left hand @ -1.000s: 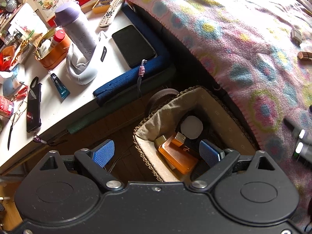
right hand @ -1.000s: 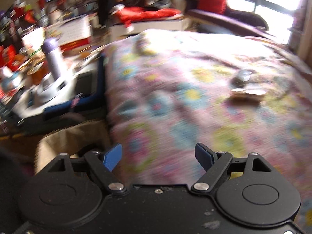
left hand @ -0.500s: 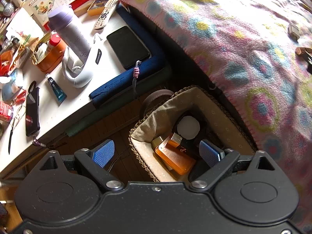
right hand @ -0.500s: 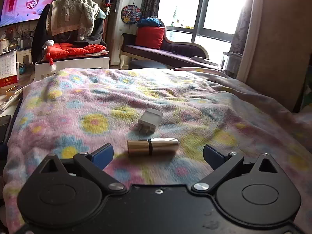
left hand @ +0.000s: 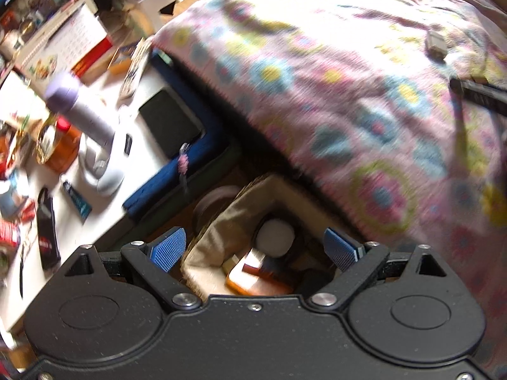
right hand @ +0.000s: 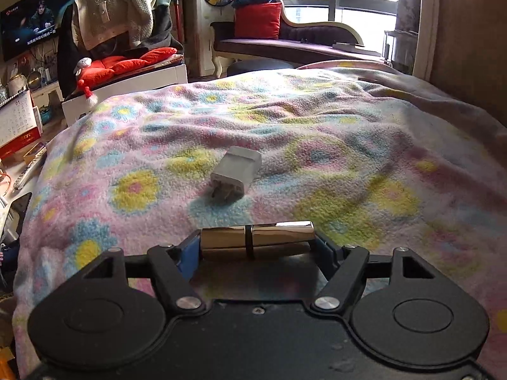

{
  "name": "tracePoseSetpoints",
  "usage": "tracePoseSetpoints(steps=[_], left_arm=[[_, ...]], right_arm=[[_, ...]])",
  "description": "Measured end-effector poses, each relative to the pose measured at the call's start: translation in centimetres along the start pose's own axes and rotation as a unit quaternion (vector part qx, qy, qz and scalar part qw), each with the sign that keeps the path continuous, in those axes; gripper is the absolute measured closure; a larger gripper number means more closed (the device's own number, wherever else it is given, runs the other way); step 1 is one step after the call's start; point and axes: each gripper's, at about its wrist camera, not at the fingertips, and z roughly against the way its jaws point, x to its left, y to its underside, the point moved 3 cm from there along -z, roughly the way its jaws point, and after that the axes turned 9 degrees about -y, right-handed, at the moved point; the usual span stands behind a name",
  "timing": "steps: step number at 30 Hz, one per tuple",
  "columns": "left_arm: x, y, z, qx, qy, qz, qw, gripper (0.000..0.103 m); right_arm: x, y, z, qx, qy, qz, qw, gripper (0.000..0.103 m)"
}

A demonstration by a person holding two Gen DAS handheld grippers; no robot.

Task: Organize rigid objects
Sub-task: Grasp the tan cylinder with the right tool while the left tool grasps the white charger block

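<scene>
Lipstick tube, gold, lies crosswise on the flowered blanket between the right claw fingers, which have just closed onto its two ends. White charger plug sits just beyond the tube. Left claw spread apart, empty, above the lined basket beside the bed.

Blanket: fleecy cloth, nubbly pile, matt. Tube: polished gold-toned metal, mirror-glossy, with a dark band round the middle. Charger: smooth white plastic, dull sheen. Gripper body: black matt plastic, finely speckled, bright metal rivets; pads blue, ribbed, rubbery-looking. Basket: woven fibre rim, plain tan cloth lining. Bottle: smooth lilac, satin finish. Table: white, smooth. Calendar: paper.
</scene>
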Motion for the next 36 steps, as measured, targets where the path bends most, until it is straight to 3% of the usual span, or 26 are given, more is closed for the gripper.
tracePoseSetpoints(steps=[3,9,14,21,28,31,36], left_arm=[[-3.0,-3.1,0.7,-0.019,0.013,-0.009,0.9997,0.012],[-11.3,-11.0,1.3,-0.073,0.032,-0.024,0.9965,0.012],[-17.5,-16.2,-0.3,-0.081,0.053,-0.010,0.9953,0.011],[-21.5,-18.5,-2.8,-0.084,0.065,0.013,0.9942,0.012],[-22.7,-19.2,-2.7,-0.118,0.117,0.047,0.9850,0.012],[-23.6,-19.7,-3.4,-0.110,0.097,0.039,0.9883,0.012],[-22.6,-19.9,-5.7,-0.067,0.018,0.034,0.9970,0.011]], right_arm=[[-1.7,1.3,2.3,-0.019,-0.004,-0.002,1.000,0.032],[-4.4,2.1,3.9,-0.040,-0.059,-0.064,0.995,0.031],[-4.8,2.2,4.3,-0.048,-0.080,-0.080,0.992,0.031],[-4.7,2.4,4.4,-0.051,-0.079,-0.081,0.992,0.031],[-4.5,2.3,4.2,-0.049,-0.071,-0.075,0.993,0.031],[-4.5,2.3,4.2,-0.049,-0.071,-0.074,0.994,0.031],[-4.6,2.3,4.2,-0.050,-0.072,-0.077,0.993,0.031]])
